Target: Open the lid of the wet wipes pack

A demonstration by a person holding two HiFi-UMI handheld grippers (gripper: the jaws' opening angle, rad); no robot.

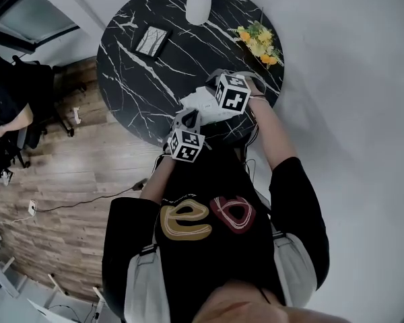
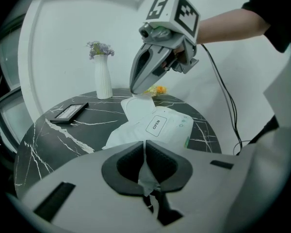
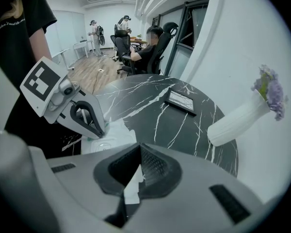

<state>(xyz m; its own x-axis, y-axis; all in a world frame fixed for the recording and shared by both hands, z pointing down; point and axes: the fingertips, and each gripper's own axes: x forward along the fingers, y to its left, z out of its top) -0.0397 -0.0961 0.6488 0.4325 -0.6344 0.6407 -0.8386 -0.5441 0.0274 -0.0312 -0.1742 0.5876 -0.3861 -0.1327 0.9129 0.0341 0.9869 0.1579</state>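
The white wet wipes pack (image 2: pixel 157 127), with an "OPEN" label on top, lies near the front edge of the round black marble table (image 2: pixel 63 135). My left gripper (image 2: pixel 145 154) is shut on the pack's near crinkled edge. My right gripper (image 3: pixel 138 164) points steeply down over the pack's far end, shut on the thin white lid flap (image 2: pixel 138 106). The flap is lifted off the pack and bent back toward the far side. In the head view both marker cubes cover most of the pack (image 1: pixel 200 103).
A white vase (image 2: pixel 103 84) of purple flowers and a flat picture frame (image 2: pixel 68 111) sit toward the back of the table. Yellow flowers (image 1: pixel 259 42) lie at its right edge. People sit on office chairs (image 3: pixel 150 47) beyond the table.
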